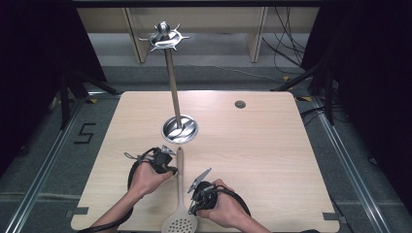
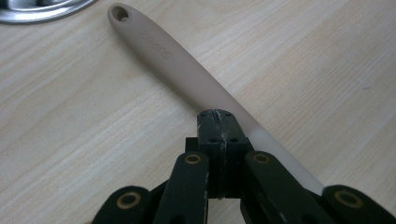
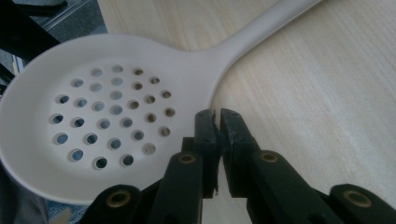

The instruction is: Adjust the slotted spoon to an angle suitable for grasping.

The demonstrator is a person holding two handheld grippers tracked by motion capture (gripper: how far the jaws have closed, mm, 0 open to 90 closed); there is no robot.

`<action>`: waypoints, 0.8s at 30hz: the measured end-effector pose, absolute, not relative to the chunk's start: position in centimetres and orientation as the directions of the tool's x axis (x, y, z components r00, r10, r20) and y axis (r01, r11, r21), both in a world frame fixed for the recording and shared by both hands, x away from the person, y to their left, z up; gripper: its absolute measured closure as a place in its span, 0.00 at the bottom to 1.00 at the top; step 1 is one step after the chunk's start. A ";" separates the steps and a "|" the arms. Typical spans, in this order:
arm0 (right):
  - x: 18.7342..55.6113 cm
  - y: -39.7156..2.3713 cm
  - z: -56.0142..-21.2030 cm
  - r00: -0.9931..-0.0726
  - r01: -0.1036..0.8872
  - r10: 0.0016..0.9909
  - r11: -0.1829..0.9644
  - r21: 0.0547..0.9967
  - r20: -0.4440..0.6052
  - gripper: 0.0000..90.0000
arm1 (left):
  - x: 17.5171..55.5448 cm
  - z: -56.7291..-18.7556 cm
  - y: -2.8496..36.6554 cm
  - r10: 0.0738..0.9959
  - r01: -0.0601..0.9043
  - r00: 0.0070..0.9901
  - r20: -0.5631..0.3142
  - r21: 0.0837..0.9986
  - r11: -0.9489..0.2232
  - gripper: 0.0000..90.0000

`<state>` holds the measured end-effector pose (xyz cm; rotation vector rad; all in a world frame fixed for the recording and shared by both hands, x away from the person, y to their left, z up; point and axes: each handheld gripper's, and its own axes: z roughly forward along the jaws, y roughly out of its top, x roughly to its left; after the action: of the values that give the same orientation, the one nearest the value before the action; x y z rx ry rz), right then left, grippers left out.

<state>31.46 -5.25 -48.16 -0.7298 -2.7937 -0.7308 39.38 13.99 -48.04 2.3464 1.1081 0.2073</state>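
A beige slotted skimmer (image 1: pixel 180 170) lies on the wooden table (image 1: pixel 262 155), its handle pointing away from me and its round holed head (image 1: pixel 180 224) at the front edge. My left gripper (image 1: pixel 173 169) is at the handle's left side. In the left gripper view it (image 2: pixel 217 114) is shut with nothing between the jaws, and the handle (image 2: pixel 177 65) runs under the tips. My right gripper (image 1: pixel 193 208) is right of the skimmer's neck. Its jaws (image 3: pixel 217 114) stand a narrow gap apart with nothing in them, next to the holed head (image 3: pixel 107 116).
A metal utensil stand with a round base (image 1: pixel 180 129), a tall pole and a hooked top (image 1: pixel 164 37) rises just beyond the handle's end; the base's rim (image 2: pixel 42 9) shows at the left gripper view's corner. A cable hole (image 1: pixel 240 104) sits far right.
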 end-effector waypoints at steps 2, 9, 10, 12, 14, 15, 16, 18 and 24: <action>31.4 -5.3 -48.2 -0.865 0.501 0.425 0.758 0.418 0.266 0.92 | 39.3 -48.0 14.1 0.755 0.670 0.651 -0.085 0.533 -0.517 0.98; 32.6 -7.6 -46.7 -0.844 0.533 0.486 0.705 0.469 0.228 0.78 | 39.2 -47.8 14.7 0.771 0.670 0.633 -0.076 0.553 -0.495 0.90; 32.9 -8.2 -46.6 -0.842 0.532 0.494 0.695 0.485 0.217 0.76 | 39.1 -47.7 14.8 0.770 0.666 0.633 -0.073 0.559 -0.494 0.88; 33.1 -8.7 -46.5 -0.834 0.543 0.508 0.682 0.490 0.216 0.74 | 39.1 -47.7 14.9 0.779 0.668 0.623 -0.073 0.568 -0.481 0.85; 33.5 -10.4 -46.1 -0.812 0.564 0.550 0.652 0.507 0.195 0.70 | 39.0 -47.5 15.1 0.782 0.660 0.619 -0.074 0.588 -0.467 0.81; 33.8 -12.1 -45.9 -0.783 0.585 0.599 0.618 0.525 0.167 0.66 | 38.9 -47.3 15.1 0.784 0.660 0.616 -0.081 0.596 -0.457 0.78; 33.8 -12.1 -45.9 -0.783 0.585 0.599 0.618 0.525 0.167 0.66 | 38.9 -47.3 15.1 0.784 0.660 0.616 -0.081 0.596 -0.457 0.76; 34.0 -14.5 -45.6 -0.735 0.618 0.659 0.556 0.556 0.158 0.64 | 38.8 -47.1 15.2 0.783 0.659 0.616 -0.083 0.599 -0.455 0.71; 33.9 -19.1 -45.4 -0.626 0.675 0.756 0.404 0.617 0.190 0.63 | 39.2 -47.0 15.0 0.789 0.670 0.602 -0.122 0.615 -0.416 0.62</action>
<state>33.85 -19.10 -45.39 -1.3989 -2.7308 -1.1055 39.16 15.05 -46.98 2.1985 1.1470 0.2453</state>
